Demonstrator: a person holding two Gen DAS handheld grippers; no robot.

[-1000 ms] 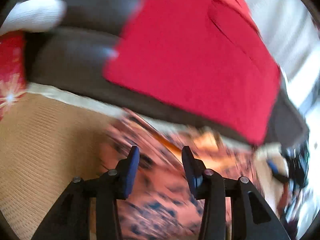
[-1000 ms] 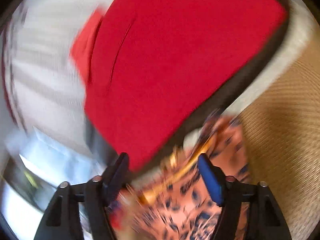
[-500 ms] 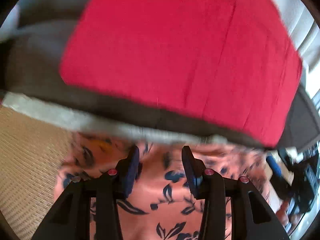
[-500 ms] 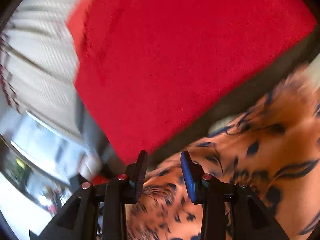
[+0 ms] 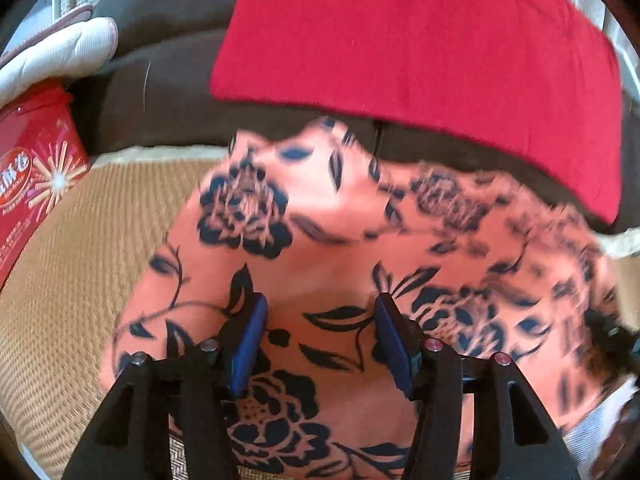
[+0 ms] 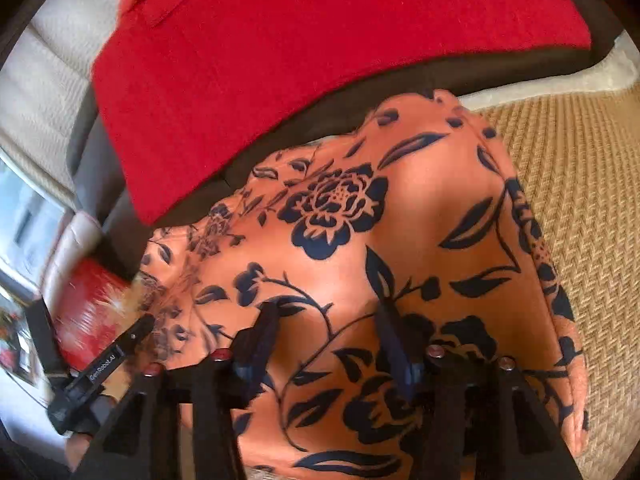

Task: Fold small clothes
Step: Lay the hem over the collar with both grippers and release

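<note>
Both grippers, left [image 5: 318, 330] and right [image 6: 328, 334], jaws opening, over floral garment [image 5: 340, 240].

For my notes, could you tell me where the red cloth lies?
In both views, the red cloth lies on the dark cushion, just behind the floral garment.

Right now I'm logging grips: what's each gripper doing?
Left gripper: opening, empty, above the orange floral-print cloth.
Right gripper: opening, empty, above the same cloth.
</note>
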